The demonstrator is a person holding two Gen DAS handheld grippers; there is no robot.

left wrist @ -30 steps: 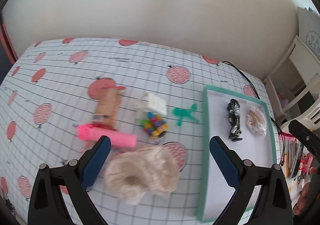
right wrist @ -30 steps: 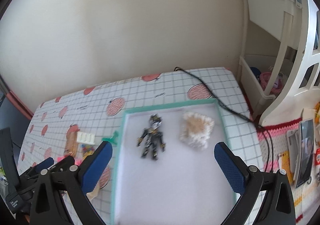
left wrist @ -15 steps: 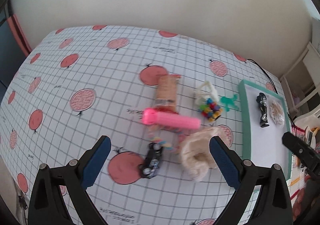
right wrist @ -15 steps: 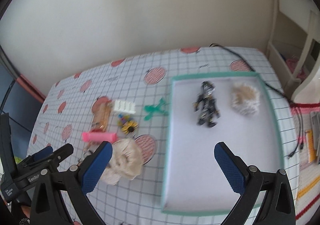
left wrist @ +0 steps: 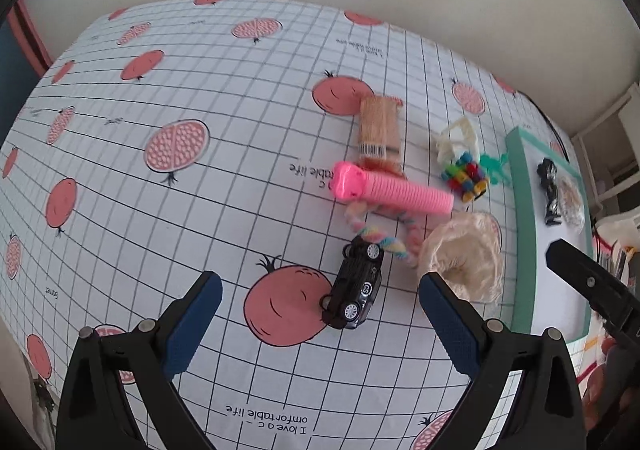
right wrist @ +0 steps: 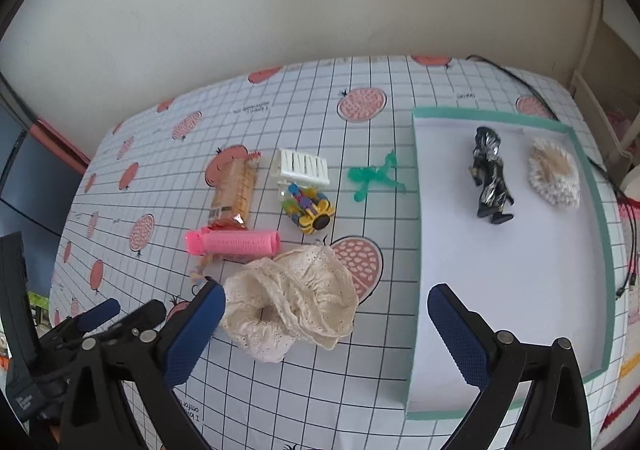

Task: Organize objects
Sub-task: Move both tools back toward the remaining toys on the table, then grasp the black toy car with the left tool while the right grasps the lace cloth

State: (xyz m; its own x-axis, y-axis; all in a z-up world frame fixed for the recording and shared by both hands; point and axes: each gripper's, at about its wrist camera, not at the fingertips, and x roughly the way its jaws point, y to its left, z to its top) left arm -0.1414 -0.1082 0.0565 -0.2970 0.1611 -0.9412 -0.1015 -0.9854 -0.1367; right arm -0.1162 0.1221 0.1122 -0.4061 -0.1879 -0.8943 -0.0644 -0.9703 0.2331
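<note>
nearest in the left wrist view, the left gripper (left wrist: 320, 314) hangs spread and empty above a black toy car (left wrist: 356, 296) at lower centre, a likely next pick. in the right wrist view the right gripper (right wrist: 324, 330) is also spread, holding nothing, straddling a cream lace cloth (right wrist: 294, 304) in the lower middle and the near edge of the green-rimmed tray (right wrist: 416, 262) at right. beyond the cloth, mid-frame, loose items wait to be sorted: a pink hair roller (right wrist: 234, 243), a biscuit packet (right wrist: 234, 190), a multicoloured block toy (right wrist: 308, 206), a white plastic rack (right wrist: 304, 166) and a green figure (right wrist: 374, 176). farthest, upper right, the tray already holds a black action figure (right wrist: 490, 178) and a round scrubber (right wrist: 554, 178), so it looks to be the collection spot.
</note>
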